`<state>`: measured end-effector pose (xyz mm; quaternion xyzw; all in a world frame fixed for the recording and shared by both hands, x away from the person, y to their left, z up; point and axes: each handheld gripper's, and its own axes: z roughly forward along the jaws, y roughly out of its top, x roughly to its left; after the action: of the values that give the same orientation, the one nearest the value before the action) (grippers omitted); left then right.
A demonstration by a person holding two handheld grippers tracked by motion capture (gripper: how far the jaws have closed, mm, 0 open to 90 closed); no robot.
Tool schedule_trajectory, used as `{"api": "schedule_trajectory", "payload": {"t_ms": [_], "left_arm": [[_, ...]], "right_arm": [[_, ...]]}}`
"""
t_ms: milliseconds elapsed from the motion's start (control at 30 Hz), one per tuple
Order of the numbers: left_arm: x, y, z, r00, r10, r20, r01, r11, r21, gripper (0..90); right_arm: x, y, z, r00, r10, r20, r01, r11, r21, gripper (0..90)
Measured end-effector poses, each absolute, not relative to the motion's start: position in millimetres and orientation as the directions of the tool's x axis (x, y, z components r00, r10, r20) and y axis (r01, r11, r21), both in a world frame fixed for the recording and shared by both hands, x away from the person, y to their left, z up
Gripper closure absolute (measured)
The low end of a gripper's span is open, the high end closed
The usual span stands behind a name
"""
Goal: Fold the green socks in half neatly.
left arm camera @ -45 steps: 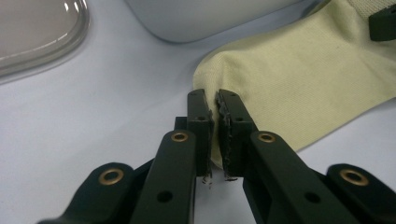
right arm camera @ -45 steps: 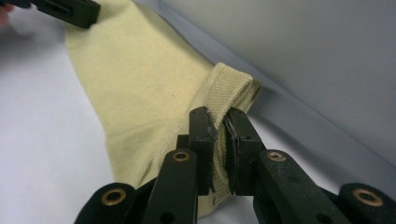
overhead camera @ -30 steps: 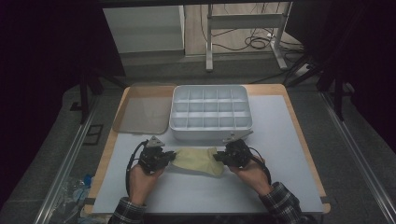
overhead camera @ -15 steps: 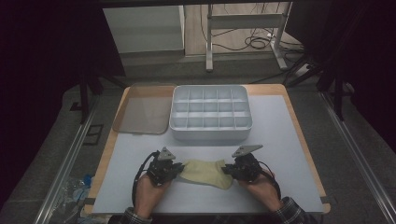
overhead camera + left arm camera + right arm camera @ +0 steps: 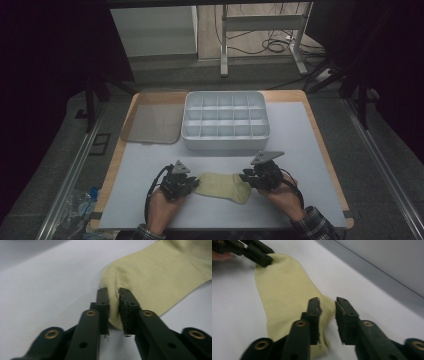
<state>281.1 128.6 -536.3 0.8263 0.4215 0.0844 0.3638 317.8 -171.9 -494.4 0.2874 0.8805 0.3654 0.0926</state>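
Note:
A pale yellow sock (image 5: 222, 186) lies flat on the white mat near the table's front edge, between my two grippers. My left gripper (image 5: 192, 186) is at the sock's left end. In the left gripper view a ridge of the sock (image 5: 160, 277) fills the narrow gap of the left gripper (image 5: 113, 293), whose jaws have just eased open a little and still pinch it. My right gripper (image 5: 247, 177) is at the sock's right end. In the right gripper view, the right gripper (image 5: 327, 302) has been opening. One finger rests on the sock (image 5: 284, 297) and a gap shows beside the other.
A grey box (image 5: 227, 144) divided into several compartments stands at the middle of the table, beyond the sock. A brownish translucent lid (image 5: 152, 117) lies flat to its left. The white mat (image 5: 300, 145) covers the wooden table top.
Both hands have drawn the sock toward the table's front edge and lowered it onto the mat. The right gripper's jaws stand wider apart than before.

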Motion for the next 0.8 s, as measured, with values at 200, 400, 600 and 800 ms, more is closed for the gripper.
{"api": "schedule_trajectory", "payload": {"t_ms": [200,400,600,800], "left_arm": [[282.6,130.3,-535.6,0.628,0.755,-0.188,0.641,-0.366,0.674,83.5],[282.8,128.0,-528.0,0.635,0.755,-0.166,0.626,-0.377,0.683,83.5],[281.0,129.1,-522.7,0.635,0.755,-0.160,0.620,-0.375,0.689,83.5],[281.4,128.5,-523.5,0.634,0.757,-0.160,0.620,-0.374,0.690,83.5]], "right_arm": [[322.6,-147.7,-499.2,-0.852,0.521,0.047,0.403,0.597,0.694,88.3],[329.3,-121.5,-504.8,-0.873,0.485,0.060,0.382,0.603,0.700,89.4],[335.9,-106.7,-517.1,-0.871,0.490,0.037,0.378,0.621,0.687,89.5],[336.9,-104.0,-526.0,-0.871,0.490,0.032,0.378,0.627,0.681,89.4]]}}
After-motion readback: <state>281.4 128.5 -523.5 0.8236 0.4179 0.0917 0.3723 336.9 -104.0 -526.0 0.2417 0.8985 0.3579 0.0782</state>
